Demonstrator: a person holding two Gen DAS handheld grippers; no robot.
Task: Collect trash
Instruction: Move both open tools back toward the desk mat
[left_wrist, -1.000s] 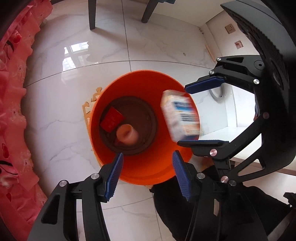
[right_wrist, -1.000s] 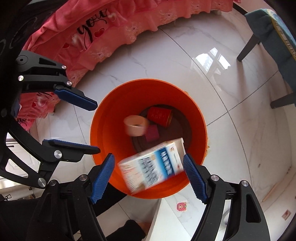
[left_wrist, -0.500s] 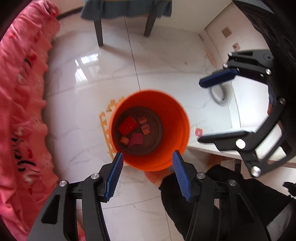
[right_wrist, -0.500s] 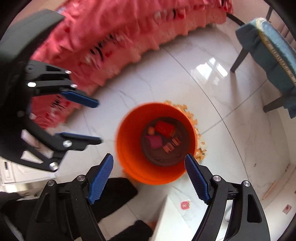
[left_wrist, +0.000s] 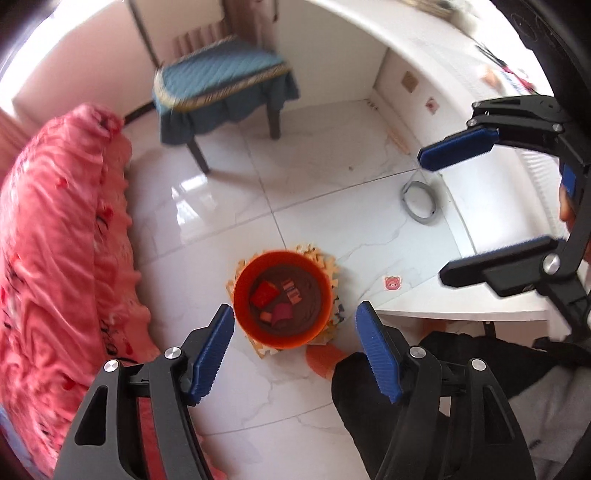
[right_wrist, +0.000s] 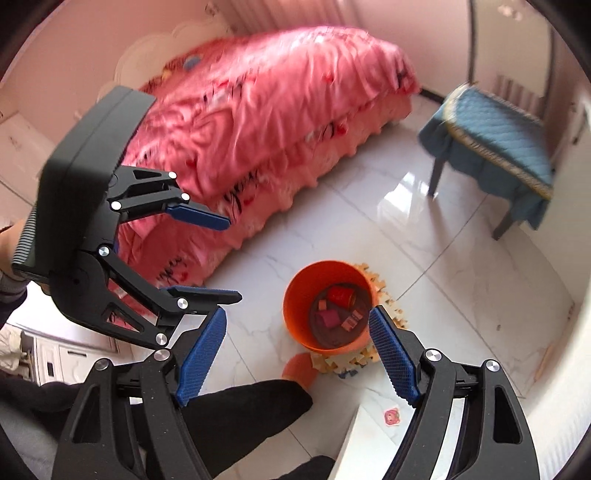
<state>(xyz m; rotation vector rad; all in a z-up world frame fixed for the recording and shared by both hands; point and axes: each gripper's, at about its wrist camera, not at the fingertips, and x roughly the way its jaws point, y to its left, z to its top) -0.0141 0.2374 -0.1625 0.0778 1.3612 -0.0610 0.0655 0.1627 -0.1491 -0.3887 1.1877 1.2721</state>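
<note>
An orange bin (left_wrist: 243, 295) stands on the white tile floor, far below both grippers; it also shows in the right wrist view (right_wrist: 295, 314). Inside lie a red can (left_wrist: 265, 293) (right_wrist: 340, 295), a pink piece (left_wrist: 282, 312) (right_wrist: 328, 317) and a small striped box (left_wrist: 291, 290) (right_wrist: 351, 319). My left gripper (left_wrist: 295, 350) is open and empty, high above the bin; it also shows in the right wrist view (right_wrist: 207, 258). My right gripper (right_wrist: 299, 354) is open and empty; it appears at the right in the left wrist view (left_wrist: 480, 214).
A pink bed (left_wrist: 55, 258) (right_wrist: 266, 103) lies to one side. A blue-cushioned chair (left_wrist: 221, 85) (right_wrist: 498, 140) stands beyond the bin. A white desk (left_wrist: 480, 314) is at the right. A foam mat (left_wrist: 332, 295) lies under the bin. The person's dark legs (right_wrist: 240, 417) are below.
The blue-and-white carton dropped from my right gripper into the bin. Both grippers have risen well above the bin, which now looks small and far below.
</note>
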